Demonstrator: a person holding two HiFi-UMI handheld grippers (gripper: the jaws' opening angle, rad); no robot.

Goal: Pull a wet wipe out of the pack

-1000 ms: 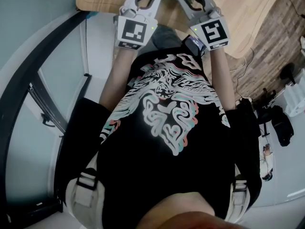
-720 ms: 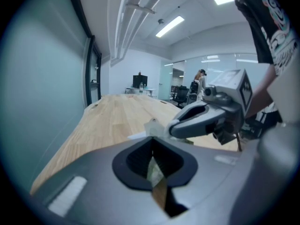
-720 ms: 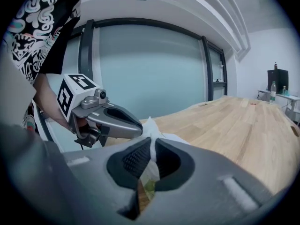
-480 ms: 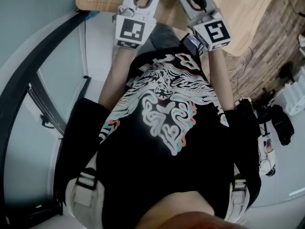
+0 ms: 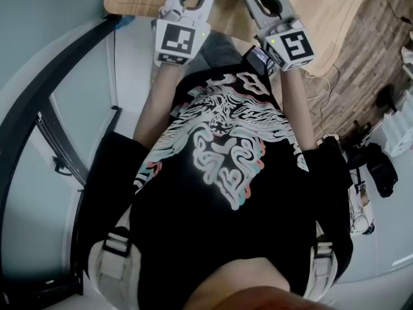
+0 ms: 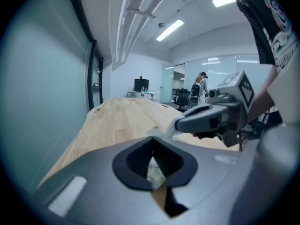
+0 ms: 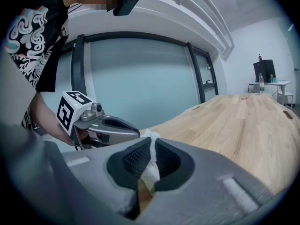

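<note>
Left claw (image 6: 152, 156) clenched on pack (image 6: 154, 175), right claw (image 7: 151, 153) clenched on wipe (image 7: 152, 168); tips meet just past table (image 7: 243, 121) near edge, tabletop stretching beyond.

— What sort of place am I steering in today?

— I'd call it an open-plan office. I'm at a long pale wooden table (image 6: 122, 121) that runs beside a frosted glass partition (image 7: 140, 78) in dark frames.

— What else tells you that?

— I can see strip lights (image 6: 170, 28) in a white ceiling, a desk with a dark monitor (image 6: 141, 84) at the far wall, dark desk chairs (image 6: 182, 97) and people (image 6: 202, 84) standing near more glass walls. The floor (image 5: 361, 63) is wood-patterned.
</note>
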